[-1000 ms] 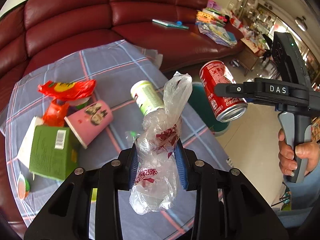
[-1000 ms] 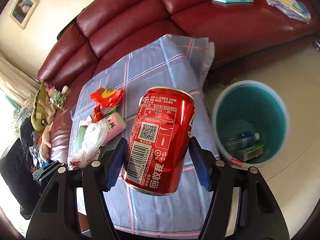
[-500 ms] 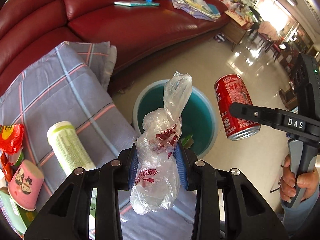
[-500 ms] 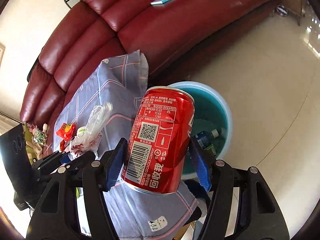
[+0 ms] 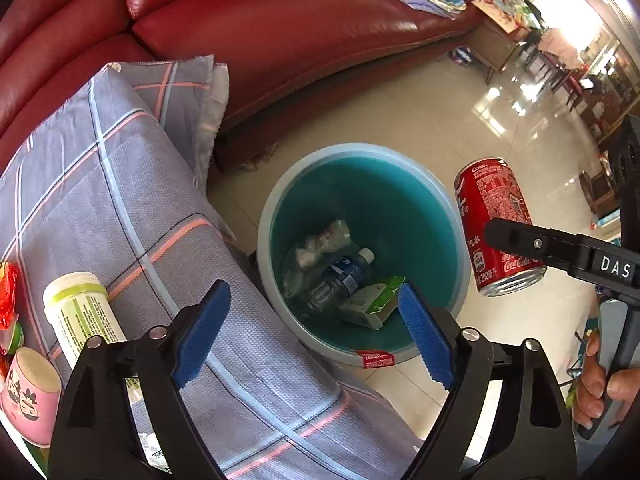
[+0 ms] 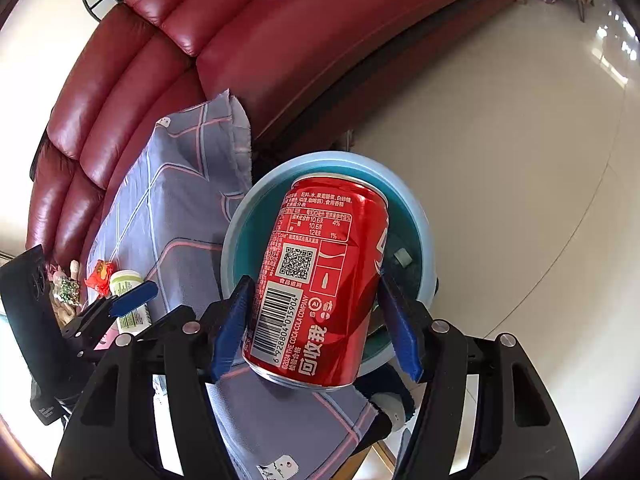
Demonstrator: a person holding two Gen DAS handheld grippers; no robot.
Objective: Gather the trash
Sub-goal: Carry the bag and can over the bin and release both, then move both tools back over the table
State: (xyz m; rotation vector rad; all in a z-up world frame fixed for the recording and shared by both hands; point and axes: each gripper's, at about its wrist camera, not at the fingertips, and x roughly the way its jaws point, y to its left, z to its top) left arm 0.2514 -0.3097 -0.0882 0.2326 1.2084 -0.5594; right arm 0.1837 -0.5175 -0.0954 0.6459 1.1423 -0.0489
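Now left gripper [image 5: 314, 330] fingers just opened, empty, over bin [image 5: 448, 200]; right gripper [image 6: 316, 326] clamps can [image 6: 316, 280].

red aluminium drink can [image 6: 320, 280]: "THE COCA-COLA COMPANY", barcode 6 928804 015904, "回收我", QR code, "10.6", "12", "4%", "1%" | same can [image 5: 498, 226]: "Coca-Cola", "200" | black gripper finger bar [image 5: 592, 258]: "DAS"

Glossy metal can [image 6: 320, 280], smooth plastic bin [image 5: 280, 208], woven cloth [image 5: 120, 184].
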